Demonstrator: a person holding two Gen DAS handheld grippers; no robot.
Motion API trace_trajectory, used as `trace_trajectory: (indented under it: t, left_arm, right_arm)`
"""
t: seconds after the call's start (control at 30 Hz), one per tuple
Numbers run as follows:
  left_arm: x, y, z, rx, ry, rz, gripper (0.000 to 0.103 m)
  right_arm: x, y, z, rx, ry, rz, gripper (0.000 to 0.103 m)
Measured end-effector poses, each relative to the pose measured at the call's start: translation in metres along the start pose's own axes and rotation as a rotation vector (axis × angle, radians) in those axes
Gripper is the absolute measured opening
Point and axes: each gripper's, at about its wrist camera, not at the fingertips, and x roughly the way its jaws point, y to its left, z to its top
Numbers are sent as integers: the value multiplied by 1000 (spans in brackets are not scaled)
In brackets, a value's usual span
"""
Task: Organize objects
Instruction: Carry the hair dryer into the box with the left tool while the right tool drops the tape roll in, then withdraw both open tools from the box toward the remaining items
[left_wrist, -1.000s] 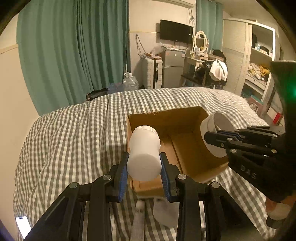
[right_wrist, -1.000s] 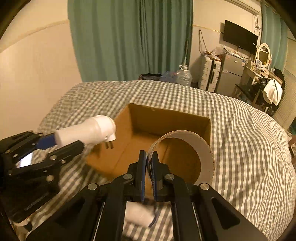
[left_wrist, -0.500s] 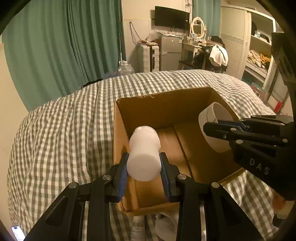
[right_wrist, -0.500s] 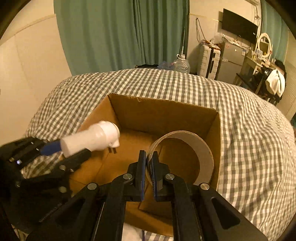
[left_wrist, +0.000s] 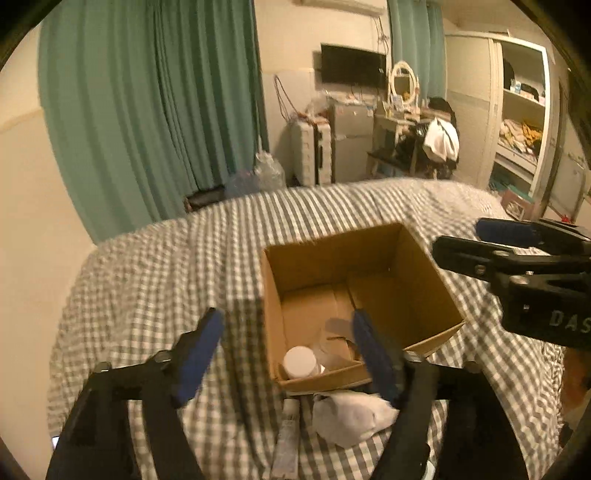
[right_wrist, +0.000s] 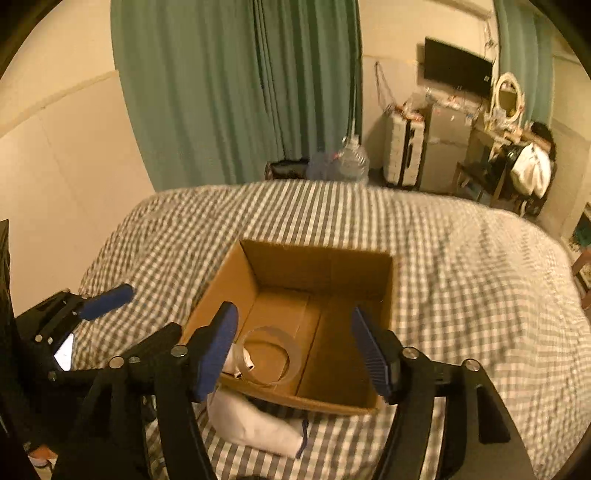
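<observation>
An open cardboard box (left_wrist: 402, 254) (right_wrist: 317, 266) sits on the checked bedspread. A white bottle (left_wrist: 300, 362) lies in its near left corner; part of it shows in the right wrist view (right_wrist: 236, 363). A cardboard tape ring (right_wrist: 271, 354) lies flat on the box floor. My left gripper (left_wrist: 288, 358) is open and empty above the box's near edge. My right gripper (right_wrist: 293, 349) is open and empty above the box. It also shows from the side in the left wrist view (left_wrist: 491, 240).
A white cloth pouch (left_wrist: 349, 415) (right_wrist: 255, 424) and a grey tube (left_wrist: 288, 435) lie on the bed in front of the box. A phone (right_wrist: 63, 352) lies at the bed's left edge. Green curtains, a suitcase and a dresser stand beyond the bed.
Both grippers have opened and pulled back upward. The white bottle and the tape ring have dropped out of them and now lie inside the box.
</observation>
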Motion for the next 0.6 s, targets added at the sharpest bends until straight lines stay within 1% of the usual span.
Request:
trace_trajectory:
  t: [0.1,0.17,0.2,0.27,0.33,0.43,0.6]
  left_arm:
    - [-35,4,0,3,-45,16,83]
    - [-53,7,0,-1,-66,28,87]
    - [-65,9,-1,-7,-81,41,93]
    - [-82,13,-4,-16,-107,58,95]
    - [-99,16,-8,-28,-122,68,97]
    - [-117,20,-21,-45,-136,92,98]
    - [-131,22,-45,-83,-140,135,100]
  right_arm:
    - [-41,7,-1,-17,-51,-44,74]
    - [-68,12,-4,-27,-88,-76,76]
    - [-79,13,-6,-29,-102,-91,79]
    - [-101,17,-13,-25,-135,-114,83]
    - [-121,21,-21,-16,-163,-130,84]
    - [-144,29,-37,-17,-181,-156,84]
    - [-156,46,-69,-34,-166,-176,84]
